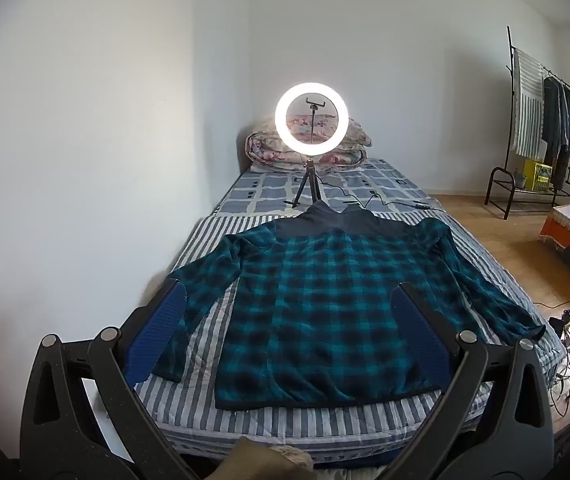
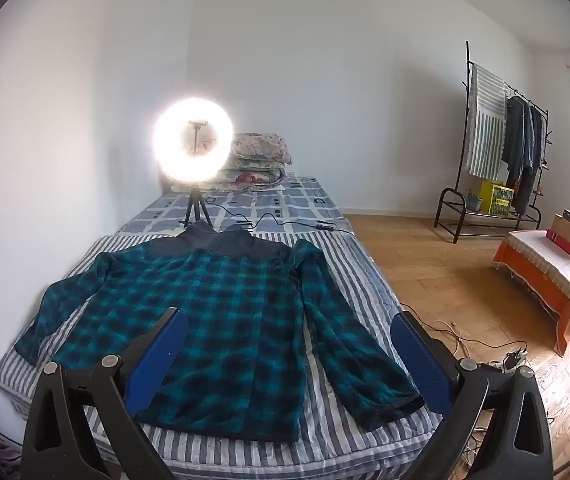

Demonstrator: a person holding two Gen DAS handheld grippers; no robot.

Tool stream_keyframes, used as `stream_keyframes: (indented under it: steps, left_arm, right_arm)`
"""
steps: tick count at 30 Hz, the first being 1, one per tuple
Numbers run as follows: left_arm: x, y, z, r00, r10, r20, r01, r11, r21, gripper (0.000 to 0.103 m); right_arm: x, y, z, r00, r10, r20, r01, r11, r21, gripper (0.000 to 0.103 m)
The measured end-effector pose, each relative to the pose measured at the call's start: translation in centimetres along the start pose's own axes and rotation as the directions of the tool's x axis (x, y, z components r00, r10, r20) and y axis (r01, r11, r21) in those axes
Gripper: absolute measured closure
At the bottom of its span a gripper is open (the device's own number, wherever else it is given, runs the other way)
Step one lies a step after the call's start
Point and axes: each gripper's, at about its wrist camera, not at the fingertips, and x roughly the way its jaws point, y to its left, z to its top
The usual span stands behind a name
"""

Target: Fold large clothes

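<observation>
So the teal plaid jacket (image 1: 317,312) lies flat on the striped bed (image 1: 325,420), collar toward 12 o'clock by the ring light (image 1: 312,119). Left gripper (image 1: 289,300) and right gripper (image 2: 289,320) both gape wide, holding nothing.

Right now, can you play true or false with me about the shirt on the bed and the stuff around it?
1. The shirt lies spread flat on the bed. True.
2. The ring light is switched off. False: it glows brightly.
3. Both sleeves are already folded over the middle. False: each sleeve lies out to its own side.
4. The left gripper has its fingers wide open and holds nothing. True.
5. The right gripper is clamped on a sleeve. False: it is open and holds nothing.
6. Clothes hang on a rack by the far wall. True.
</observation>
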Motion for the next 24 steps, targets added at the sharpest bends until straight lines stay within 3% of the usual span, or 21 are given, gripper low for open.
stream_keyframes:
  steps: [24]
  left_arm:
    - [0.2, 1.4, 0.9, 0.999, 0.031, 0.012, -0.031, 0.999, -0.020, 0.000]
  right_arm:
    - [0.0, -0.2, 0.2, 1.000, 0.011, -0.001, -0.011, 1.000, 0.011, 0.000]
